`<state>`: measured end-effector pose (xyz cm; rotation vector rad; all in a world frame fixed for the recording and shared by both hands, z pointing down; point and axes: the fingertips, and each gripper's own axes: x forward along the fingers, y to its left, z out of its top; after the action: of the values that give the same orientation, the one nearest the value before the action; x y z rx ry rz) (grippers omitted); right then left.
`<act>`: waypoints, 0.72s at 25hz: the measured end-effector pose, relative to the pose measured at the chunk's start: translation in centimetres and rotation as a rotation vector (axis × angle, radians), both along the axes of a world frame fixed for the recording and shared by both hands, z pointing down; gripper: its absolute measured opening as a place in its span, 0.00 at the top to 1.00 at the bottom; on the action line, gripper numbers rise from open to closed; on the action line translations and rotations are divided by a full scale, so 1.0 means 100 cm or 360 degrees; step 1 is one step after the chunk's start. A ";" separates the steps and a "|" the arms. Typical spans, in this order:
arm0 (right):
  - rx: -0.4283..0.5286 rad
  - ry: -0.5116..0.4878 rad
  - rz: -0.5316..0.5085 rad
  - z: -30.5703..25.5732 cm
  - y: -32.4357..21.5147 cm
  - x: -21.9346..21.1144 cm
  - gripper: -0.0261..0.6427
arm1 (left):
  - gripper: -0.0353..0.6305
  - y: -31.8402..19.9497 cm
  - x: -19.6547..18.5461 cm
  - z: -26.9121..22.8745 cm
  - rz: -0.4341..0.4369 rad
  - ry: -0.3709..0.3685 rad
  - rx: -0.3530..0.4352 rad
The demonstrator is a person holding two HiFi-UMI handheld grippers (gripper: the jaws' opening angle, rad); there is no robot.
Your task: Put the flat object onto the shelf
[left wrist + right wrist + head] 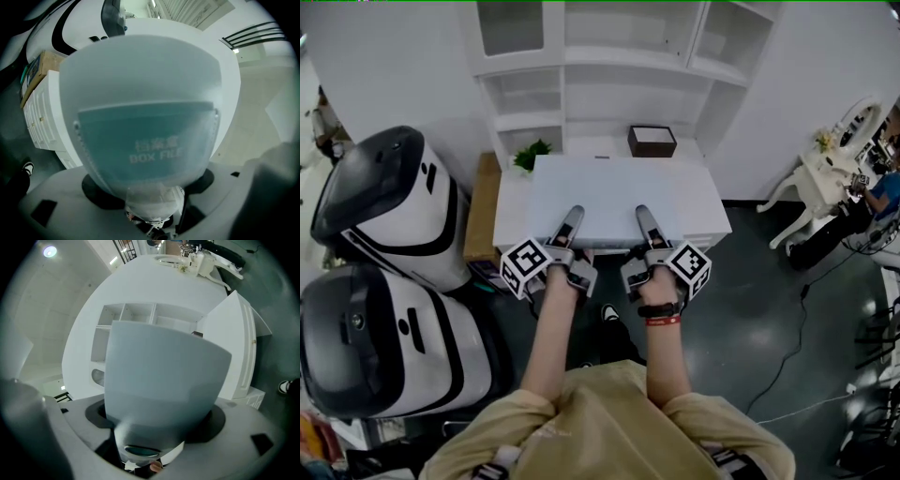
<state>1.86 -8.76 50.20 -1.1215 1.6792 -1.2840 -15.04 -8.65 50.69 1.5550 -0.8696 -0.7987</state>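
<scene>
The left gripper (566, 232) and the right gripper (648, 229) were each clamped on the near edge of a pale grey, translucent flat plastic box file (619, 199), one toward each near corner. That two-handed hold probably kept the wide panel level and stopped it sagging or twisting. In the left gripper view the left gripper (153, 206) had its jaws pressed on the box file (145, 79), which filled the middle of the frame. A teal panel showing through the plastic carried the raised words "BOX FILE", with a row of blurred characters above that could not be read. The right gripper (140, 446) was likewise closed on the box file (161, 376), whose plain face there showed no writing. The box file was still in the air, carried flat in the centre of the head view. Beyond it, across the top of the frame, stood the white open-fronted shelf unit (609, 66), with a small dark brown box (652, 141) and a green plant (531, 155) at its foot.
</scene>
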 end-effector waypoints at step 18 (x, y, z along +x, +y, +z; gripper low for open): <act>-0.0073 -0.0055 0.0045 -0.012 -0.125 0.047 0.38 | 0.44 -0.125 0.044 -0.017 -0.0059 0.0001 -0.0043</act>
<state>6.59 -21.30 48.97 -1.1397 1.6102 -1.3228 -10.60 -21.13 49.04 1.5191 -0.9074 -0.8106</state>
